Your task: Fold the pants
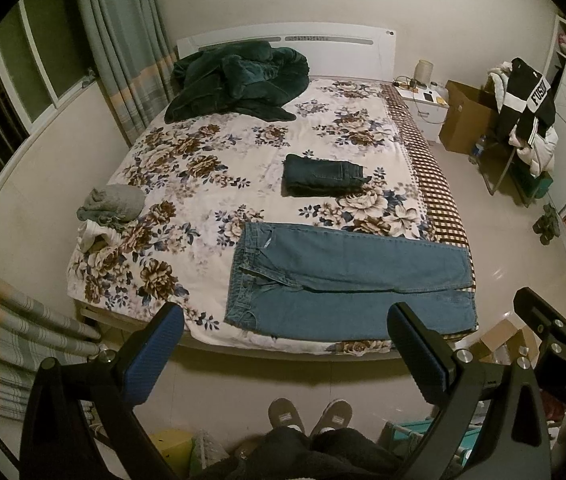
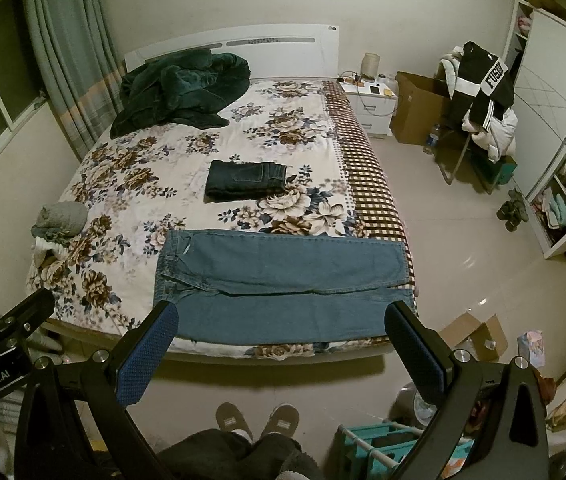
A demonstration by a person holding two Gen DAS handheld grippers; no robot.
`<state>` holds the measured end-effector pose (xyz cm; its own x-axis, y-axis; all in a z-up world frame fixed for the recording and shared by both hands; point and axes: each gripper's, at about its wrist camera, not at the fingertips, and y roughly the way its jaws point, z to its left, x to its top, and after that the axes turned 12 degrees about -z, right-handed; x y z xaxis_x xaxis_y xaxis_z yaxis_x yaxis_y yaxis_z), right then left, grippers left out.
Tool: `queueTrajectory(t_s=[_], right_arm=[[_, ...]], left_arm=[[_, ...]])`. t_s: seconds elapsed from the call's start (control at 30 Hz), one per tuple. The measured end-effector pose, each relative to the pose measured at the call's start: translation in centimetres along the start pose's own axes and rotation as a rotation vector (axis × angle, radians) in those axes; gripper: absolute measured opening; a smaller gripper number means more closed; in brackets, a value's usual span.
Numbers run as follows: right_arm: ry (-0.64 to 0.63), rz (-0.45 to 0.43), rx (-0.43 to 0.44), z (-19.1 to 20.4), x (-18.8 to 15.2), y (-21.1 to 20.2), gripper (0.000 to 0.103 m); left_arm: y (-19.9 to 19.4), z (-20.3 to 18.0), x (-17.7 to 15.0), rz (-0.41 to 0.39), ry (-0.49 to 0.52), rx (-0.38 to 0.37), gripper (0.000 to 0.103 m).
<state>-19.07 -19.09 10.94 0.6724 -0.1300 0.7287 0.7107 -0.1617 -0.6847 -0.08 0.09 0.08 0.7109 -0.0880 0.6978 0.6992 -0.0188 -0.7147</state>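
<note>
Both grippers, left [image 1: 285, 326] and right [image 2: 281, 326], are hanging wide apart and empty before the blue jeans [image 1: 347, 280], lying crosswise ahead, waistband leftward.

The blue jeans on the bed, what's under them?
The blue jeans lie flat on the flowery bedspread, leg ends reaching the checked edge. Whatever the denim covers is hidden. Both grippers, left and right, hang open, not touching.

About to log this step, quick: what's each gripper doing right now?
Left gripper: open, holding nothing, short of the blue jeans.
Right gripper: open, holding nothing.
</note>
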Motion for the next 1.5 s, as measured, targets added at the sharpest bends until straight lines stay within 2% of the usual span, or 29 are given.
queueTrajectory(t_s=[0.5, 0.6, 0.77, 0.9, 1.1, 1.3, 1.5], right_arm=[[0.001, 0.001, 0.001, -0.7, -0.4, 0.1, 0.103], [0.0, 0.002, 0.003, 0.0, 0.1, 0.3, 0.103], [0.002, 0.017, 0.019, 1.6, -0.1, 0.5, 0.103], [0.002, 0.026, 0.026, 0.6, -0.2, 1.4, 0.103], [0.029, 0.041, -0.005, -2.2, -0.9, 7.0, 0.103], [0.068, 0.106, -0.02, -6.7, -1.0, 16.0, 0.103], [0.17, 0.221, -0.025, -10.4, -1.7, 27.3, 0.103]], left_arm=[[0.0, 0.0, 0.0, -0.002, -0.001, 0.001, 0.103], [-0.2, 0.8, 0.8, -0.003, -0.001, 0.003, 0.103], [0.0, 1.6, 1.6, 0.003, -0.006, 0.017, 0.103], [0.5, 1.0, 2.0, -0.016, -0.018, 0.048, 0.103], [5.5, 0.3, 2.3, -0.01, -0.059, 0.136, 0.103], [12.0, -1.1, 1.6, 0.023, -0.047, 0.228, 0.103], [21.3, -1.1, 1.6, 0.164, -0.058, 0.277, 0.103]])
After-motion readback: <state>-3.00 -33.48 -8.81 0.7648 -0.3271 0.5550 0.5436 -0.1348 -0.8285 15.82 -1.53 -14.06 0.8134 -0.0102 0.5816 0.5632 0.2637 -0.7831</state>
